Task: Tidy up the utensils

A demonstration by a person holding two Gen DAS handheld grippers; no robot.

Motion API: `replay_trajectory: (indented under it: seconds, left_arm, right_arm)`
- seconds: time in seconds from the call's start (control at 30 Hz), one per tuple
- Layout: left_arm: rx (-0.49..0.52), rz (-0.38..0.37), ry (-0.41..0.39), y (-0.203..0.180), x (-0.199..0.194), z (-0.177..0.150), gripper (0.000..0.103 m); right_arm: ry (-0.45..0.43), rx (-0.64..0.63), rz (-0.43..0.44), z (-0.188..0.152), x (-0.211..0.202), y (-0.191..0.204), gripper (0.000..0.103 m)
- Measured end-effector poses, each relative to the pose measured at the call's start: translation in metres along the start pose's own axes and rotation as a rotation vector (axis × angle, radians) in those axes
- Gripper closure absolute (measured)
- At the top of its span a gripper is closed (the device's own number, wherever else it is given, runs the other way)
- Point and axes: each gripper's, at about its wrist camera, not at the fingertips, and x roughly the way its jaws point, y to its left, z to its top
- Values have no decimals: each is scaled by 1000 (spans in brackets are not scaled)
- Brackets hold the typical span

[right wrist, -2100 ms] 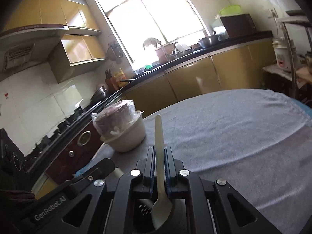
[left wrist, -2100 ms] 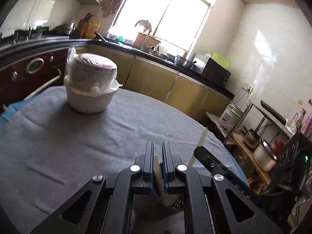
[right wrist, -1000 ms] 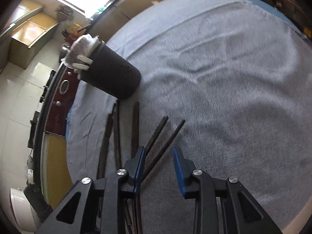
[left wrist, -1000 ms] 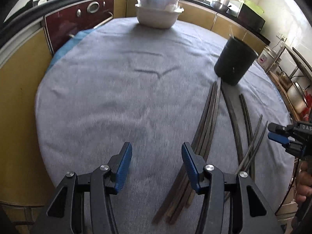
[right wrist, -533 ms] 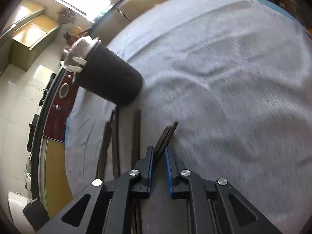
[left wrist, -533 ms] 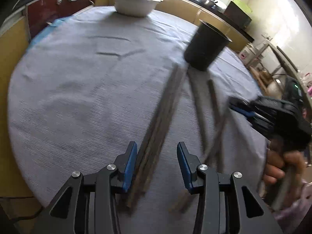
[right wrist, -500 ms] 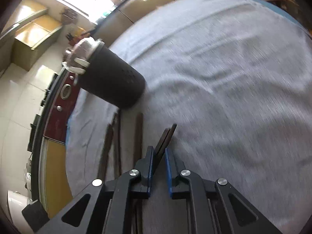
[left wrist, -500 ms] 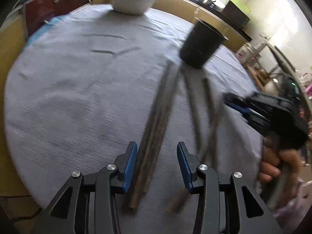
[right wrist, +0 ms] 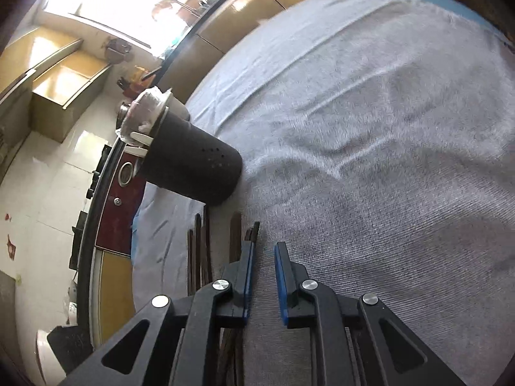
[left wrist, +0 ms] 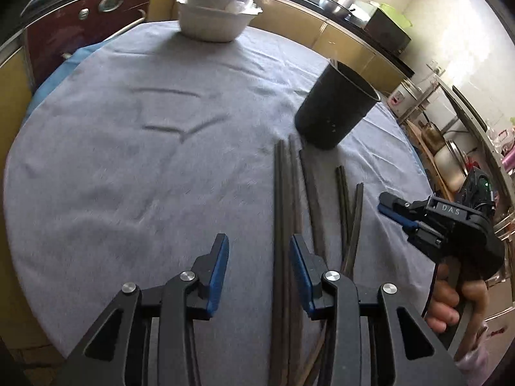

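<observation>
A round desk (left wrist: 128, 160) covered with a grey cloth carries dark chopsticks (left wrist: 280, 193) lying loose on its near right part. They run lengthwise away from the camera toward a black cylindrical holder (left wrist: 331, 115) that stands upright just beyond their far tips. A tight bundle of several sticks lies on the left. A single stick lies just to its right, and further right a few more (left wrist: 347, 202) cross one another.

The left gripper (left wrist: 257, 244) points steeply down over the near end of the bundle. Its fingers are closing, with the bundle between them and close to the right-hand blue pad, which it may be touching. The left pad stands clear of the sticks, so nothing is clamped.

The right gripper (right wrist: 264, 251) is held in a hand (left wrist: 450, 302) at the right edge of the desk, beside the crossed sticks. Its fingers are opening, narrowly parted, with only cloth showing between them. The nearest stick tips lie just outside the left finger.

In the right wrist view, two white handles (right wrist: 138, 138) poke out of the holder's mouth. Behind the holder, at the far edge of the desk, sits a white lidded pot (left wrist: 212, 16) wrapped in clear plastic — well apart from the chopsticks.
</observation>
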Motion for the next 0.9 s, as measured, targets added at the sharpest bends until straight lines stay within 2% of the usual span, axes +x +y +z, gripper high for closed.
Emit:
replay_trajectory:
  seconds: [0.17,0.27,0.37,0.4,0.47,0.5,0.57,0.63,0.73,0.8,0.9]
  left_arm:
    - [23,19,40,-5,18,13,62]
    - [18,14,79,-10,31,18,62]
    - [49,44,85,-18,39,22,64]
    - [54,52,86,-20,41,23,64]
    - [90,96,76,-22,43,24,83]
    - [110,115,62,-22,43,24,85]
    - [98,92,65,-16,42,26,90]
    - [99,100,62,-12,38,26,91]
    - [89,168,70,-2,34,29,96]
    - [68,127,75,5,29,28,96]
    - [68,124,67,8,23,30,96]
  right_arm:
    - [46,-21,3,0,14,15,87]
    - [94,-34,-55,-1,28,23,77]
    - [75,-85,-87,-5,30,32,78]
    - [74,-120,-108,-7,31,35,83]
    - [61,-170,-139,-11,30,40,95]
    - [48,-182,-147,-11,27,40,95]
    - [23,-191,-149,-12,21,40,97]
    - [1,-197,-146,-10,12,38,97]
    - [-16,-174,-144,-5,1,29,97]
    - [14,-129,-119,-1,0,19,96]
    - [51,-54,-81,4,-1,8,92]
